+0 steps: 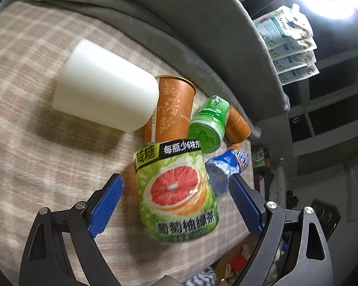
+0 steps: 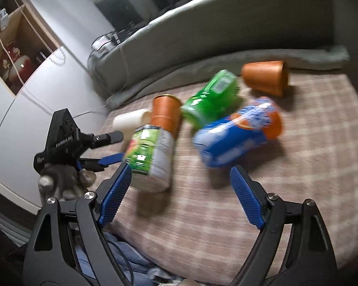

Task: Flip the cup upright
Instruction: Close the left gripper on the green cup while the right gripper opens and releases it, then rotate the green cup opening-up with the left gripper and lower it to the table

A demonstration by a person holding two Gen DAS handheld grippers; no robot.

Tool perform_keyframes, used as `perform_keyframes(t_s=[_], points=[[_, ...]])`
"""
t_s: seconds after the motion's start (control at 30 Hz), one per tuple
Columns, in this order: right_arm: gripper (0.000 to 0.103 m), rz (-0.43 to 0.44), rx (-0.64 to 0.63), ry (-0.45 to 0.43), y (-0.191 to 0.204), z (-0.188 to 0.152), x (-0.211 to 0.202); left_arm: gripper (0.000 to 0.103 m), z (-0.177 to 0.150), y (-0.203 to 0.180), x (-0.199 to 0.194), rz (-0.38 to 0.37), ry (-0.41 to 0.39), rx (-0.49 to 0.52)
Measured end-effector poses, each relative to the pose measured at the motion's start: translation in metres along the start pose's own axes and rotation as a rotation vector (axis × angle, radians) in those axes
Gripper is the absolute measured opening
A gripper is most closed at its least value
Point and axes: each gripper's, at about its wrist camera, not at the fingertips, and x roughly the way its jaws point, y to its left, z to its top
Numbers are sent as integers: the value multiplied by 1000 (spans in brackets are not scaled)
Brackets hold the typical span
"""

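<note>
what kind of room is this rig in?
Likely a home living room or bedroom: cups lie on a plaid blanket against a grey cushioned backrest, with a wall cubby and window nearby.

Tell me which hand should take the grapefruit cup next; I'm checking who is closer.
Probably left. The left tongs are open with the grapefruit cup between their pads. The right tongs are open too, but that cup sits at their left pad, off centre.

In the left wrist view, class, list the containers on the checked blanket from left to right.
White cup → copper cup → green tea bottle → second copper cup.
</note>
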Motion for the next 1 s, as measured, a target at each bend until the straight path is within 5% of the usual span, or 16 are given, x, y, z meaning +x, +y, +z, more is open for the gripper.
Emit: perform_keyframes(t_s=[0.63,1.0], points=[[87,-38,80,-35,-36,-2,-10,89,13,4,32,21,58,-62],[87,-60,116,-57,-46,2,-12,75,11,-1,36,51,61,-26]])
